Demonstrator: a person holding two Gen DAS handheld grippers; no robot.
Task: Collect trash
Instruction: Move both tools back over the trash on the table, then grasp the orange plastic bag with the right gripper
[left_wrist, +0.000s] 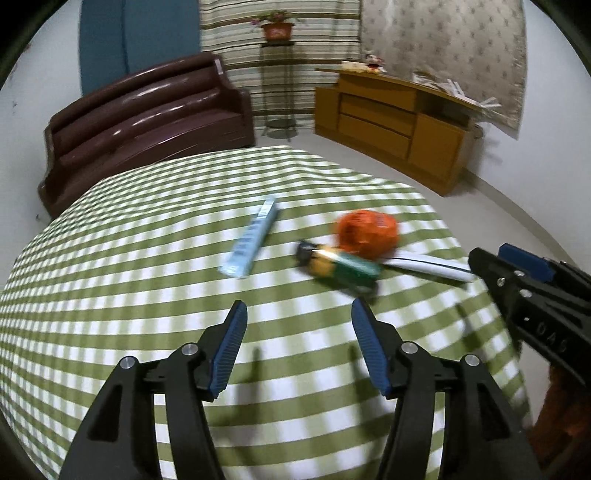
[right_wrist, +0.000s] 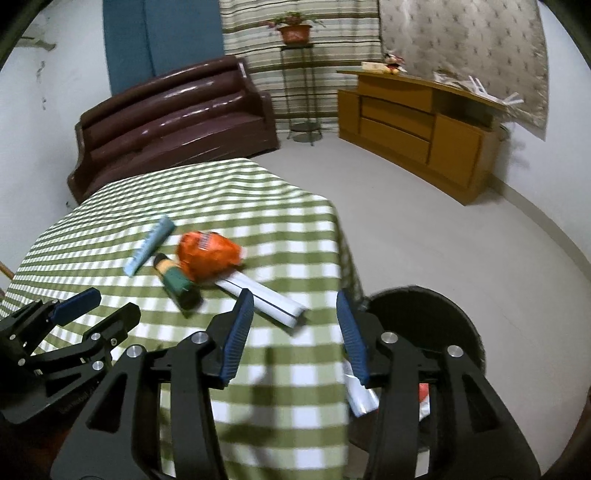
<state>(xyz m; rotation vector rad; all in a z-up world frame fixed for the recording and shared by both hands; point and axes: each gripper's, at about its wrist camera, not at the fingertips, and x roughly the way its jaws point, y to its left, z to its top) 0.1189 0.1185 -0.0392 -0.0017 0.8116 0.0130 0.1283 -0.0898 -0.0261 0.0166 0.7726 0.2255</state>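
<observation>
Both empty, part open: left hand-held gripper (left_wrist: 299, 310), right hand-held gripper (right_wrist: 295, 301); orange wrapper (right_wrist: 207, 253) near bench (right_wrist: 280, 192) right edge.

Four pieces of trash lie on the checked surface (left_wrist: 147, 229): one pale blue flat box (left_wrist: 251, 238), one orange crumpled wrapper (left_wrist: 367, 233), one green and yellow tube (left_wrist: 340, 267), one white long box (left_wrist: 428, 266). One dark bin (right_wrist: 424, 317) stands beside it, with two wrappers inside. Two tongs are in view
</observation>
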